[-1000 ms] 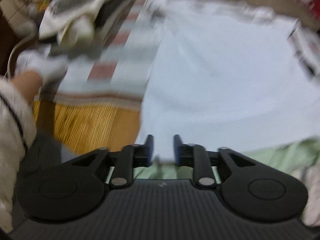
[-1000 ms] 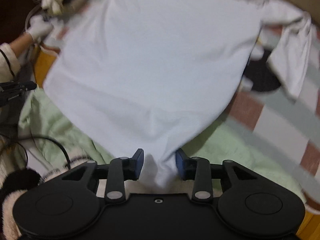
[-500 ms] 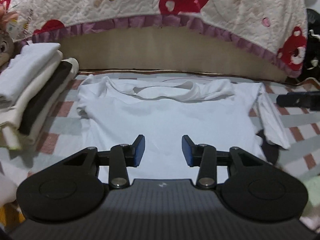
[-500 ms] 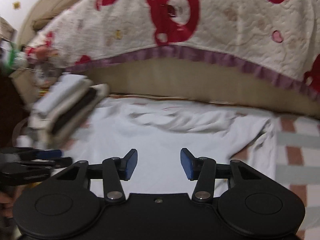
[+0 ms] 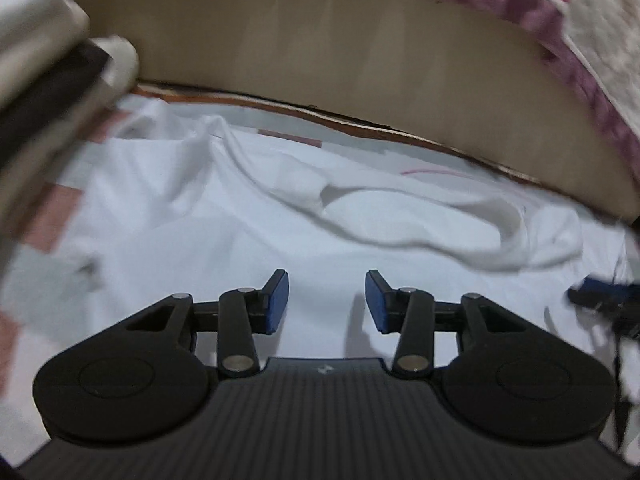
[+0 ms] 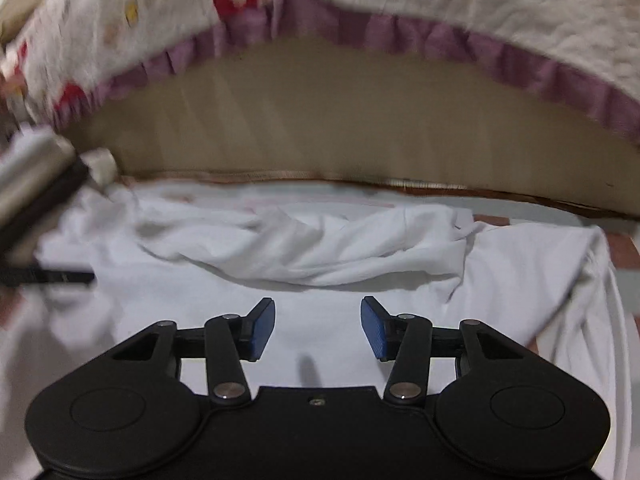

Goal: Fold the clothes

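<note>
A white T-shirt (image 5: 248, 232) lies spread on the bed, its far edge bunched into a rumpled roll (image 5: 420, 216). It also shows in the right wrist view (image 6: 320, 248), with a sleeve hanging at the right (image 6: 592, 300). My left gripper (image 5: 326, 300) is open and empty, low over the shirt's left part. My right gripper (image 6: 318, 326) is open and empty over the shirt's middle. The right gripper's tip shows at the right edge of the left wrist view (image 5: 608, 296). The left gripper's tip shows at the left edge of the right wrist view (image 6: 52, 276).
A stack of folded clothes (image 5: 48, 80) stands at the far left, also in the right wrist view (image 6: 36, 180). A beige headboard (image 5: 320, 52) with a red-and-white quilt (image 6: 480, 0) draped over it rises behind the shirt. A checked sheet (image 5: 52, 216) covers the bed.
A second ago both grippers were shut on the shirt's hem, then let go of it. Since half a second ago both open grippers have moved forward and lower toward the bunched far edge.
</note>
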`<state>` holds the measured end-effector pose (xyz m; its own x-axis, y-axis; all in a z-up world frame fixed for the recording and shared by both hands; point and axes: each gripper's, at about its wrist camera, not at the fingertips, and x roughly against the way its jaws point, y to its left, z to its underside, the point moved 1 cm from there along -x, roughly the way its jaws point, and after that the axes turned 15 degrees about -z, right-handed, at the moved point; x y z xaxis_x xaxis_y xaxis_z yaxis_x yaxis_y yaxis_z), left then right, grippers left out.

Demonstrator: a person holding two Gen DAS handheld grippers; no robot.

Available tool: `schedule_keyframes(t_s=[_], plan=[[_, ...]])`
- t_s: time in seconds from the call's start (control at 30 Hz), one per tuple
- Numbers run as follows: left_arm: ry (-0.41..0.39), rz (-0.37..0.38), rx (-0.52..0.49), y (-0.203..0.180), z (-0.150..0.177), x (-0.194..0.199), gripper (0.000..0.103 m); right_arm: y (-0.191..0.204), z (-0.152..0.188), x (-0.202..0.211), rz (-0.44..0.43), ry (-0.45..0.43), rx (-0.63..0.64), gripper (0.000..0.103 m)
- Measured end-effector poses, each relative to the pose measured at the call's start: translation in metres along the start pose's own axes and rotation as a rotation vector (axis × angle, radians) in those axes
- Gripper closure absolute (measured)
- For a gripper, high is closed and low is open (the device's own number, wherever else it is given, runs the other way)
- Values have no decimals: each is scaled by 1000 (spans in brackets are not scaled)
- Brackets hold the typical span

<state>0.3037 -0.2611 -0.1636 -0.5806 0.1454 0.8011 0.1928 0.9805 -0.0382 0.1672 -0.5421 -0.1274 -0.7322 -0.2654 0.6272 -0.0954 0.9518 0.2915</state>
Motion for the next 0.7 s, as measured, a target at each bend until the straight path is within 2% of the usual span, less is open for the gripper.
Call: schedule_keyframes(t_s=[0.07,0.13,0.2,0.3,0.37,0.5,0.6,0.7], plan=[[71,58,-81,-10,-12,-23,63,-8,-3,-23,4,72,45,50],[38,5,-254,-30,-14,-28,65,-7,-3,-39,1,126,109,50],[-13,-12,-354,-44,-16,-31,61,-6,-4,-47,-8,123,154,46],[-31,-38,-361,-53,-25,-44,56,-15,-12,-58,-40,91,101,41],[-41,-58,-353,-56,-35,-54,45,-17,-19,-68,-36,70,116,39],[-131,-162,-399,-63,-62,-74,46,-20,-42,-94,34,45,173,42],[-206,-293,-439,-69,-85,-90,48,-33,-69,-107,156,5,164,42],[-234,-303,-406,-56,-101,-92,48,-51,-89,-104,232,-36,115,42]])
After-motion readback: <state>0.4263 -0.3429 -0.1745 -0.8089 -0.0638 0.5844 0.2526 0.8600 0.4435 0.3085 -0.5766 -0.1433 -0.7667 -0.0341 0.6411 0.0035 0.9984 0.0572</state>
